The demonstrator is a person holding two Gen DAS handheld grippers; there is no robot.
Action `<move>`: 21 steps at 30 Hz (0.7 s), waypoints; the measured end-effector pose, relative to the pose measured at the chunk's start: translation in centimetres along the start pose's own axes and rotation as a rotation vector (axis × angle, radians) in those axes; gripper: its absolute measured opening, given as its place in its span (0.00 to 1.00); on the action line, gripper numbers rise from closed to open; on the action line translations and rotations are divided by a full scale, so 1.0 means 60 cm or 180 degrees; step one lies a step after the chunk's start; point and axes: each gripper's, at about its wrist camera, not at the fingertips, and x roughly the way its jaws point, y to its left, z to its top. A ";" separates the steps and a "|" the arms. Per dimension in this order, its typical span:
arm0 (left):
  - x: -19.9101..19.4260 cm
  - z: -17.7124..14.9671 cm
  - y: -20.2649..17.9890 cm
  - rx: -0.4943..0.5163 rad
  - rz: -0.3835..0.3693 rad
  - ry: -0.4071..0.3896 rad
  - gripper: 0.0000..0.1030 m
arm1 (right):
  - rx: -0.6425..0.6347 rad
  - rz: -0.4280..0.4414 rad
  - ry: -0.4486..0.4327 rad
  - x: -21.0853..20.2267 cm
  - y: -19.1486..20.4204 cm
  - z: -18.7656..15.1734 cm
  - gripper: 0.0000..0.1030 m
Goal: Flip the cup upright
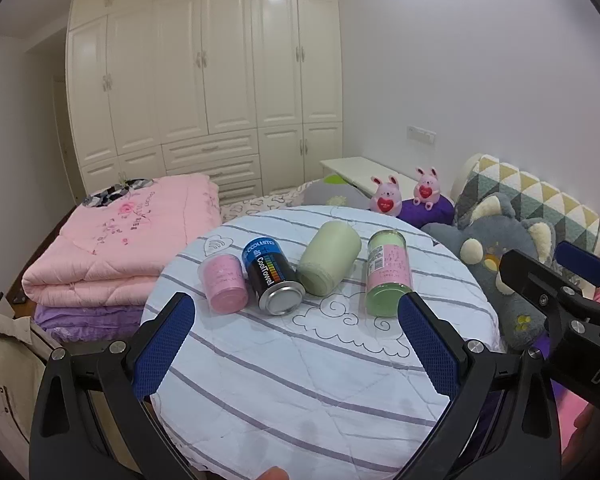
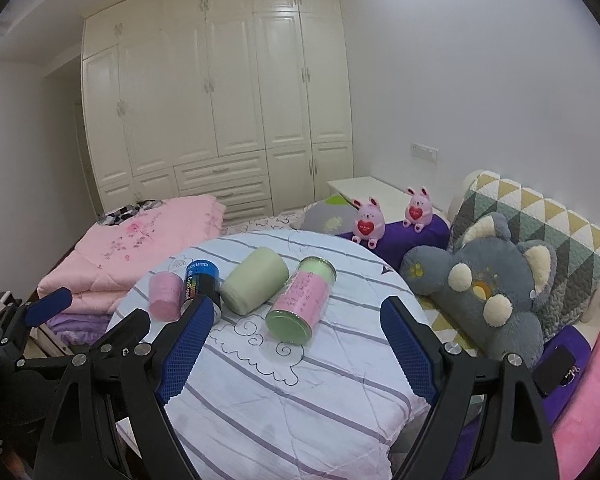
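Four containers lay on their sides across the far part of the round table [image 1: 300, 380]; the pale green cup [image 1: 330, 260] was third from left. Left gripper [image 1: 296, 344] and right gripper [image 2: 296, 344] gaped wide, holding nothing.

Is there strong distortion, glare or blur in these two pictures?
Left wrist view: fisheye bends the wardrobe, corners are dark, and the black can shows mild shine on its metal end. Right wrist view: same bending, soft even light, fingers sharp.

Two wrist views, side by side, facing the wardrobe [image 1: 204, 68].
Both look down over the table [image 1: 320, 380]; its cups [image 2: 256, 286] sit near, toward 12 o'clock.
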 end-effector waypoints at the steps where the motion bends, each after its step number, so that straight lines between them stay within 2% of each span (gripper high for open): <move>1: 0.003 0.001 -0.001 0.0010 0.0002 0.0015 1.00 | 0.0006 -0.0011 0.0017 0.003 0.000 -0.001 0.84; 21: 0.094 0.003 0.068 -0.0062 0.0284 0.0339 1.00 | -0.0022 0.0168 0.0438 0.120 0.048 0.001 0.84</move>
